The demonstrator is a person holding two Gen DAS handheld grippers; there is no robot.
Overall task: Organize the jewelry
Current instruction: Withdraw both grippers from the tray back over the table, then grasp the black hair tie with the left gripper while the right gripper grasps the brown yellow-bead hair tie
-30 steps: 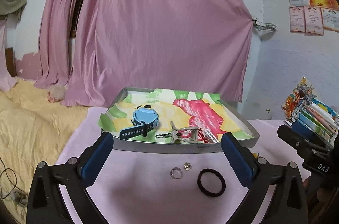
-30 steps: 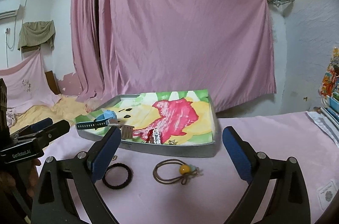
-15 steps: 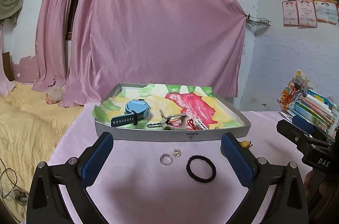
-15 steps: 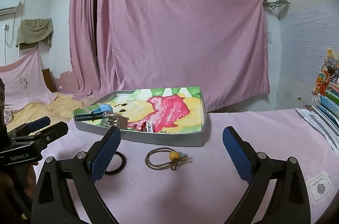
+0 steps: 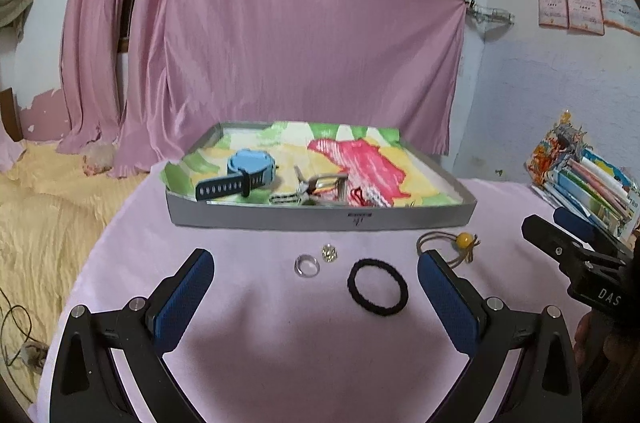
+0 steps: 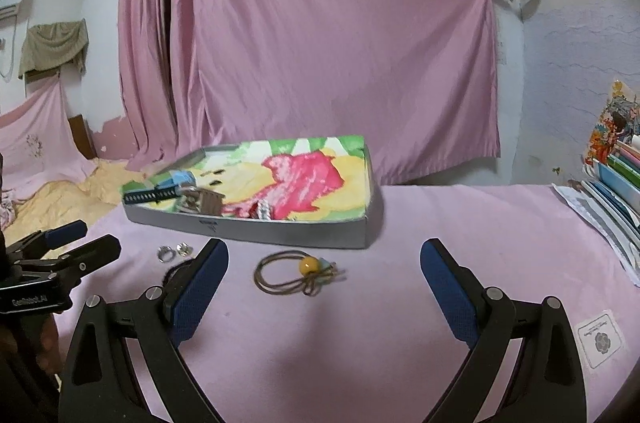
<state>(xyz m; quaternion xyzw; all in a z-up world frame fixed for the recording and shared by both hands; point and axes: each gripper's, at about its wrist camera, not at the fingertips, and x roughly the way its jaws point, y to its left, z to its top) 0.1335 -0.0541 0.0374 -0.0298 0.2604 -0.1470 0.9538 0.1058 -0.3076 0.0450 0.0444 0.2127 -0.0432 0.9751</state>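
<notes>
While four small pieces lie loose on the pink cloth (image 5: 280, 363), the grey tray (image 5: 320, 219) behind them already holds a blue watch (image 5: 244, 171), some keys (image 5: 308, 189) and a red cord (image 5: 360, 197) on its coloured liner, so the sorting looks partly done; the clear ring (image 5: 307, 265) and the small gold stud (image 5: 329, 252) sit just beside each other near the tray's front wall, the black hair band (image 5: 377, 287) lies flat to their right, and the brown elastic with its amber bead (image 6: 308, 265) lies further right again, apart from the band.

The left gripper (image 5: 316, 295) hangs over the cloth with jaws spread wide and nothing between them, the ring, stud and band all framed in the gap, which suggests it is lined up to take one of them; the right gripper (image 6: 324, 287) is likewise released and empty, its jaws bracketing the beaded elastic, probably its own target.

The division seems sensible: each tool faces the pieces nearest it, and the tray sits centred within reach of both.

The ring and stud are tiny and flat on soft cloth, so a pinch may snag fabric; a stack of books (image 5: 588, 183) stands off to the right, well clear.
</notes>
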